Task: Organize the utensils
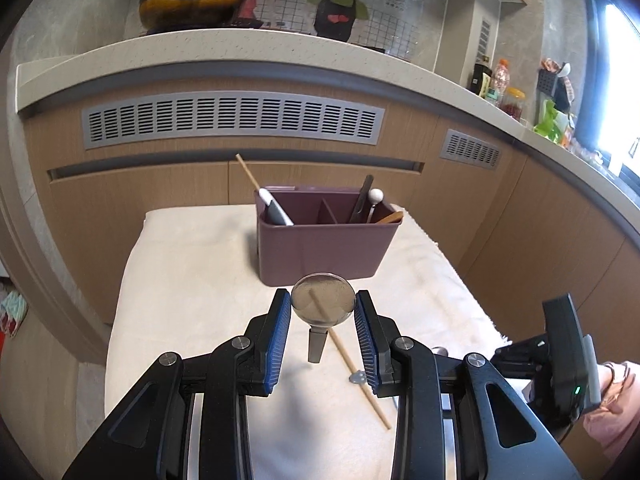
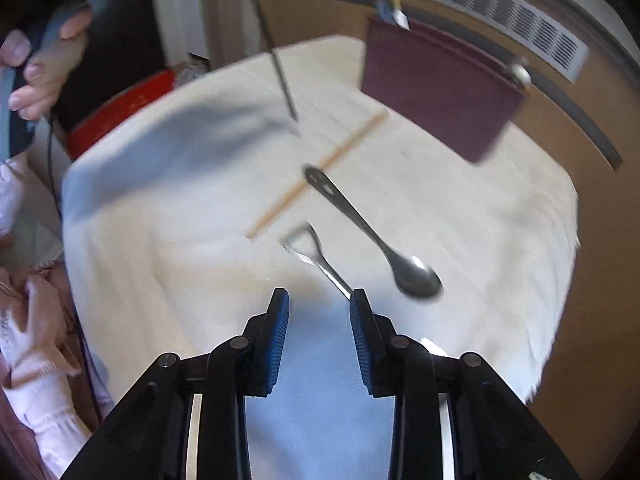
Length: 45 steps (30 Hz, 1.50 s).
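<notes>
In the left wrist view my left gripper (image 1: 322, 306) holds a round-bowled steel spoon (image 1: 322, 300) between its blue pads, bowl up, handle hanging down, in front of the purple utensil caddy (image 1: 320, 248). A wooden chopstick (image 1: 352, 364) lies on the white cloth below. In the right wrist view my right gripper (image 2: 319, 304) is open and empty above the cloth. Ahead of it lie a steel spoon (image 2: 372, 236), a steel utensil with a looped handle (image 2: 316, 254) and the chopstick (image 2: 320, 168). The held spoon's handle (image 2: 280, 64) hangs at the top.
The caddy (image 2: 436, 84) holds a white-handled knife (image 1: 274, 210), a chopstick, a dark utensil and a white-knobbed utensil. The white cloth (image 1: 192, 280) covers a small table before wooden cabinets. A red-rimmed object (image 2: 120, 112) sits at the cloth's far left edge.
</notes>
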Each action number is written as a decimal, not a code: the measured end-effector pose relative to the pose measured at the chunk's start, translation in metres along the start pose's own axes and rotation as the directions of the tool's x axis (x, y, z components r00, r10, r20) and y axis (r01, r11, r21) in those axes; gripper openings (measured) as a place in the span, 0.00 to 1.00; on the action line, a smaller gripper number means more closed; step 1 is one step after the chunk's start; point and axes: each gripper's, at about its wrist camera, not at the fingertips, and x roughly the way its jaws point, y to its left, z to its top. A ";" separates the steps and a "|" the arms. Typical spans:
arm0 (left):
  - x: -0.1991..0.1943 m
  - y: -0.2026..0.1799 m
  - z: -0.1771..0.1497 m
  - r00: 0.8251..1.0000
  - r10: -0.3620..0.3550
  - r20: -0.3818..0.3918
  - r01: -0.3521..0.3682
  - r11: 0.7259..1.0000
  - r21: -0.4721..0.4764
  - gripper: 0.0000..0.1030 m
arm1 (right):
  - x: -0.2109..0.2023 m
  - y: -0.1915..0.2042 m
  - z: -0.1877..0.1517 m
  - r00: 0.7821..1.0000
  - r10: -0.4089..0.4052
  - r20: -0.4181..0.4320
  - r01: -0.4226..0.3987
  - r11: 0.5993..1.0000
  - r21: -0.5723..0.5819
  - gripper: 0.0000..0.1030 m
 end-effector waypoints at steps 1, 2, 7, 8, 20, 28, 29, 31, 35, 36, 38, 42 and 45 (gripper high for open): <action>-0.002 0.001 -0.002 1.000 0.003 0.000 -0.003 1.000 -0.003 0.33 | -0.003 -0.008 -0.010 1.000 -0.004 -0.010 0.005 0.998 0.069 0.32; -0.003 0.003 -0.002 1.000 0.006 0.001 -0.006 1.000 -0.003 0.33 | -0.007 -0.018 -0.019 1.000 0.011 -0.018 -0.008 0.988 0.157 0.33; -0.001 0.007 -0.005 1.000 -0.010 0.004 0.010 1.000 -0.015 0.33 | -0.011 -0.049 -0.070 0.991 0.132 0.028 -0.127 0.841 0.527 0.35; 0.001 0.006 -0.005 1.000 -0.019 0.004 0.019 1.000 -0.015 0.33 | -0.011 -0.051 -0.072 0.992 0.121 0.038 -0.122 0.822 0.557 0.35; 0.004 0.011 -0.006 1.000 -0.031 0.000 0.031 0.999 -0.020 0.33 | 0.034 -0.051 -0.005 0.977 -0.208 0.041 0.133 0.754 0.644 0.92; 0.008 0.030 -0.006 0.999 -0.049 0.006 0.049 0.997 -0.052 0.33 | 0.049 -0.048 0.010 0.961 -0.262 -0.086 0.254 0.719 0.647 1.00; 0.008 0.033 -0.007 0.999 -0.051 0.007 0.051 0.997 -0.057 0.33 | 0.047 -0.050 0.010 0.964 -0.251 -0.083 0.243 0.717 0.654 1.00; 0.009 0.036 -0.008 0.999 -0.053 0.006 0.053 0.997 -0.064 0.33 | 0.043 -0.054 0.006 0.967 -0.249 -0.053 0.216 0.695 0.686 1.00; 0.007 0.044 -0.010 0.998 -0.063 0.014 0.064 0.994 -0.086 0.33 | 0.043 -0.047 0.008 0.937 -0.343 -0.066 0.287 0.647 0.707 0.89; 0.007 0.046 -0.010 0.998 -0.064 0.015 0.065 0.994 -0.090 0.33 | 0.043 -0.045 0.010 0.929 -0.365 -0.062 0.301 0.647 0.700 0.77; 0.007 0.048 -0.010 0.998 -0.065 0.015 0.066 0.993 -0.094 0.33 | 0.043 -0.040 0.017 0.921 -0.388 -0.042 0.319 0.687 0.653 0.54; 0.004 0.050 -0.011 0.998 -0.059 0.020 0.060 0.993 -0.098 0.33 | 0.041 -0.032 0.026 0.926 -0.377 -0.010 0.318 0.768 0.556 0.29; 0.003 0.048 -0.013 0.998 -0.053 0.014 0.054 0.994 -0.096 0.33 | 0.032 -0.027 0.022 0.935 -0.351 0.040 0.277 0.800 0.533 0.29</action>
